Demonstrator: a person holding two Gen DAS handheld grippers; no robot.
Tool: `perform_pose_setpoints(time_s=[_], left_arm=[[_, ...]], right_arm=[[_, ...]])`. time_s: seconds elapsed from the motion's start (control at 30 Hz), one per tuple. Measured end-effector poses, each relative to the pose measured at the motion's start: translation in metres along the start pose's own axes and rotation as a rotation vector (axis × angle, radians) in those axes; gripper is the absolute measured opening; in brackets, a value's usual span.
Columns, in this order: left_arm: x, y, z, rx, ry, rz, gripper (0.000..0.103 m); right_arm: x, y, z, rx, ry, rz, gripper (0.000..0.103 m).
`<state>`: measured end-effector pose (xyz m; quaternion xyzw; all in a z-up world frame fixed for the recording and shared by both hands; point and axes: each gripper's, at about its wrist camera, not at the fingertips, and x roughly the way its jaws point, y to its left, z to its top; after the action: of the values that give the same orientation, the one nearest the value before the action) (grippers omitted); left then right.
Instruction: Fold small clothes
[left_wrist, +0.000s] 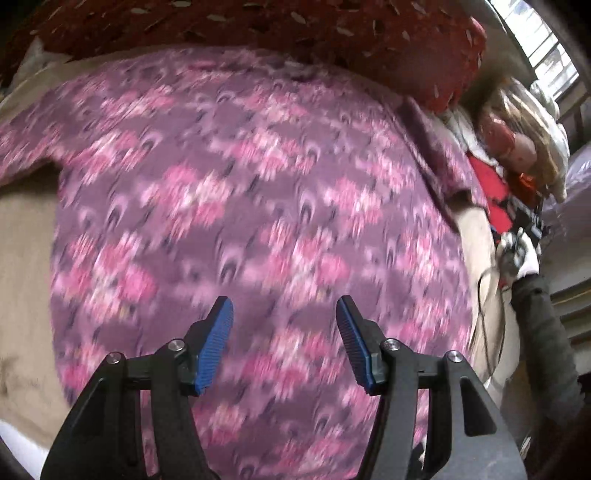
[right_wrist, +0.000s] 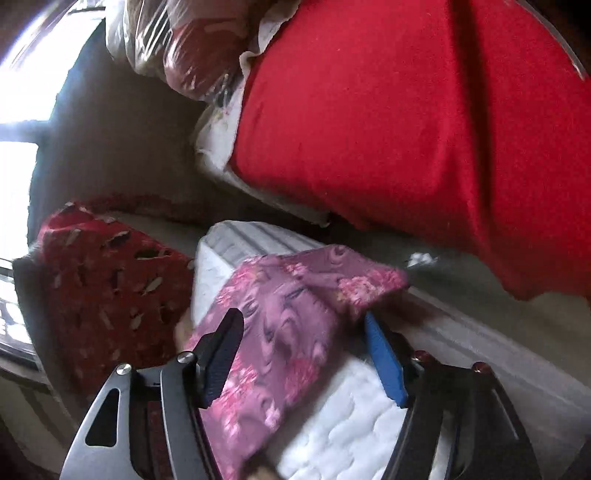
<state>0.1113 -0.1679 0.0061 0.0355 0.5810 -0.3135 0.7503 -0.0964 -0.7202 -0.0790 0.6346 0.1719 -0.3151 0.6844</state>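
A purple garment with pink flowers (left_wrist: 240, 203) lies spread over a beige sheet (left_wrist: 26, 266) and fills most of the blurred left wrist view. Above its near part hangs my left gripper (left_wrist: 284, 306), its blue pads (left_wrist: 218, 343) wide apart and nothing between them. In the right wrist view one end of the same garment (right_wrist: 288, 317) drapes over the edge of a white quilted mattress (right_wrist: 351, 424). My right gripper (right_wrist: 303, 317) stands open astride that end. The cloth lies loose between the pads, and its edge covers the tip of the right finger (right_wrist: 386, 363).
A red patterned pillow (left_wrist: 332, 33) lies behind the garment, also seen as the pillow (right_wrist: 110, 288) beside the mattress. A large plain red cloth (right_wrist: 406, 110) hangs over the upper right. Plastic-wrapped bundles (right_wrist: 177, 44) sit near a bright window. A dark sleeve (left_wrist: 543, 332) crosses the right edge.
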Motion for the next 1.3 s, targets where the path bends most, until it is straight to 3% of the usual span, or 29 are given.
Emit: perform_pose_setpoints(time_s=[0.03, 0.07, 0.17, 0.3, 0.47, 0.67, 0.97, 1.1, 1.2, 1.3], left_arm=[[0.003, 0.0, 0.009, -0.007, -0.011, -0.007, 0.057], [0.007, 0.001, 0.019, -0.017, -0.024, -0.01, 0.057], [0.01, 0.01, 0.044, -0.057, -0.066, -0.01, 0.057], [0.013, 0.03, 0.071, -0.123, -0.123, 0.039, 0.057], [0.019, 0.057, 0.086, -0.184, -0.16, 0.073, 0.057], [0.03, 0.087, 0.089, -0.242, -0.154, 0.012, 0.057], [0.012, 0.123, 0.089, -0.289, -0.153, -0.05, 0.057], [0.004, 0.143, 0.087, -0.329, -0.168, -0.081, 0.057], [0.0, 0.155, 0.086, -0.36, -0.169, -0.126, 0.057], [-0.003, 0.16, 0.087, -0.367, -0.17, -0.15, 0.057]], right_arm=[[-0.001, 0.0, -0.002, -0.011, -0.009, -0.001, 0.015], [-0.002, -0.001, -0.002, -0.026, -0.014, 0.016, 0.012], [-0.025, 0.009, 0.005, -0.097, -0.117, 0.035, 0.01], [-0.073, 0.022, 0.018, -0.118, -0.28, -0.04, 0.01], [-0.092, 0.067, -0.002, -0.245, -0.281, -0.012, 0.01], [-0.073, 0.145, -0.086, -0.448, -0.114, 0.101, 0.01], [0.009, 0.233, -0.274, -0.661, 0.214, 0.22, 0.01], [0.038, 0.258, -0.359, -0.772, 0.338, 0.245, 0.01], [0.052, 0.263, -0.409, -0.811, 0.417, 0.262, 0.018], [0.068, 0.25, -0.456, -0.851, 0.535, 0.208, 0.022]])
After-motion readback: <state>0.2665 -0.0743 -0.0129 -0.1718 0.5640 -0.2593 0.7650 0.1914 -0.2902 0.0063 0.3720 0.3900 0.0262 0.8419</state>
